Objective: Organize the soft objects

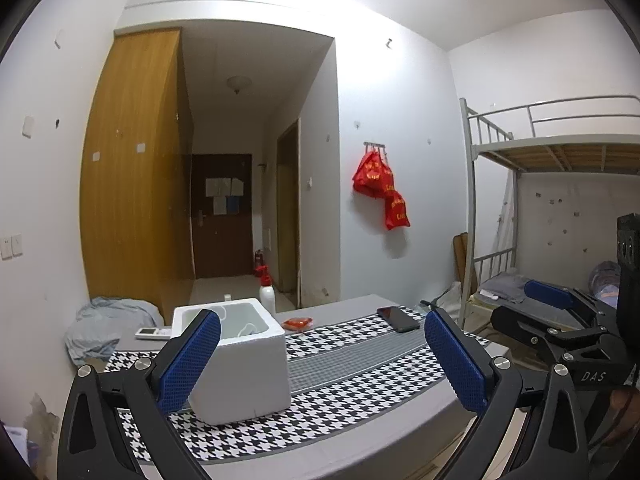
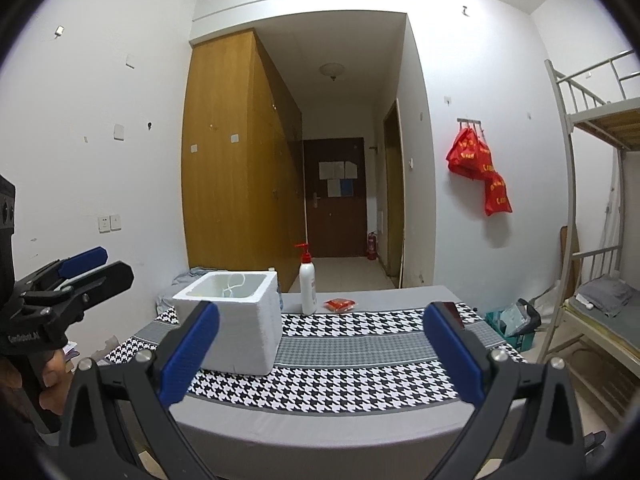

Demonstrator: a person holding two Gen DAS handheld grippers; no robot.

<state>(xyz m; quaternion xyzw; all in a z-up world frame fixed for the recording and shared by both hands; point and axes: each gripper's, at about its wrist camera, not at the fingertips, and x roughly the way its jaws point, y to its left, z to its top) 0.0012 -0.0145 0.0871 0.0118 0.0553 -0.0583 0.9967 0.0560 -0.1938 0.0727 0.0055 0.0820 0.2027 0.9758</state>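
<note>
This is a plain dormitory-style bedroom. A metal bunk bed (image 1: 560,148) with a slatted upper deck fills the right of the frame, and a tall wooden wardrobe (image 1: 132,168) stands at left centre. Behind it a narrow hallway leads to a dark entrance door (image 2: 334,196) with papers stuck on it. Red bags (image 2: 478,168) hang from wall hooks, and a houndstooth sheet (image 2: 340,360) covers the bed in the foreground.

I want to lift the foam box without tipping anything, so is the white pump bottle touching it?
Apart. The right wrist view shows grey cloth between the pump bottle and the foam box.
</note>
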